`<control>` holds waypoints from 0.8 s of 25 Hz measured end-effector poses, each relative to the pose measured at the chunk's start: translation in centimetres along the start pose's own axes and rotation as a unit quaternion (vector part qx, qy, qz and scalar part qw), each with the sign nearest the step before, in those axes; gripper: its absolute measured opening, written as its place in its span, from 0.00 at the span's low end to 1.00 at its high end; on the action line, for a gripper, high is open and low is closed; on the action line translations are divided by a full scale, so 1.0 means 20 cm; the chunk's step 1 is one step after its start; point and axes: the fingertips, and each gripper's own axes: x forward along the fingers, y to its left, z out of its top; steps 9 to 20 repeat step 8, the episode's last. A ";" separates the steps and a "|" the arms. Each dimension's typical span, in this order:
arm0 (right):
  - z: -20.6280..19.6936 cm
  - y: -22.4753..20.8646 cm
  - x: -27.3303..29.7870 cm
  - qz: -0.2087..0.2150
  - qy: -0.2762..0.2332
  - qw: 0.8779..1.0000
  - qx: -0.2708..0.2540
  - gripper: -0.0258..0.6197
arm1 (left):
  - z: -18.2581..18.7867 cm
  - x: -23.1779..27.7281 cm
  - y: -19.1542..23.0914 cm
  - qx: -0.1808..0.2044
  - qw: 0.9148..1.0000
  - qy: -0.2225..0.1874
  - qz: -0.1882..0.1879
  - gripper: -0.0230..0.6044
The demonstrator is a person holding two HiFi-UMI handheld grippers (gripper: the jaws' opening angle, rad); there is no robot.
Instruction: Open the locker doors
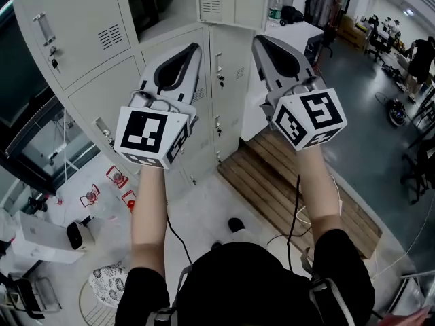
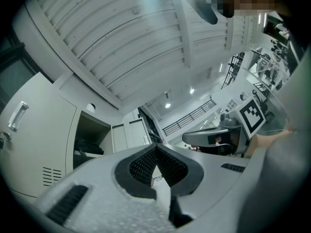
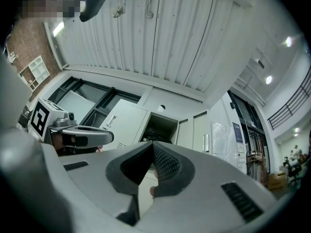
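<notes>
Left gripper [image 1: 194,47]: held up in front of the lockers and pointing at them. Its jaws are pressed together at the tips with nothing between them.
Right gripper [image 1: 257,40]: raised beside the left one, apart from it. Its jaws are likewise closed and empty.
Lockers [image 1: 204,39]: a grey bank of compartments ahead of both grippers; neither gripper touches it.
Open door [image 1: 68,29]: an upper door with a handle and vent slots, swung out to the left of the left gripper.
Open compartment [image 1: 158,5]: just beside that door, with something dark inside that cannot be made out.
Closed doors [image 1: 228,66]: the column between the two grippers' tips, each door with a small handle and all of them flush.
Pallet [image 1: 285,182]: wooden slats on the floor under the right arm, next to the locker base.
Bottle [image 1: 275,7]: upright on a white surface to the right of the lockers.
</notes>
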 end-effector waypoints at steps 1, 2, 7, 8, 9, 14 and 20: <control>0.00 0.00 0.00 0.000 0.000 1.000 -0.001 0.05 | -0.01 0.00 0.00 0.000 1.000 0.001 0.000 0.06; -0.01 -0.01 0.01 0.000 0.001 1.000 -0.002 0.05 | -0.01 0.01 0.00 0.000 1.000 0.001 0.001 0.06; -0.02 -0.04 0.03 -0.004 0.004 1.000 -0.006 0.05 | -0.02 0.04 0.02 -0.001 1.000 0.000 0.001 0.06; -0.03 -0.04 0.03 -0.005 0.004 1.000 -0.007 0.05 | -0.02 0.05 0.02 -0.001 1.000 -0.001 0.000 0.06; -0.03 -0.04 0.03 -0.005 0.004 1.000 -0.007 0.05 | -0.02 0.05 0.02 -0.001 1.000 -0.001 0.000 0.06; -0.03 -0.04 0.03 -0.005 0.004 1.000 -0.007 0.05 | -0.02 0.05 0.02 -0.001 1.000 -0.001 0.000 0.06; -0.03 -0.04 0.03 -0.005 0.004 1.000 -0.007 0.05 | -0.02 0.05 0.02 -0.001 1.000 -0.001 0.000 0.06</control>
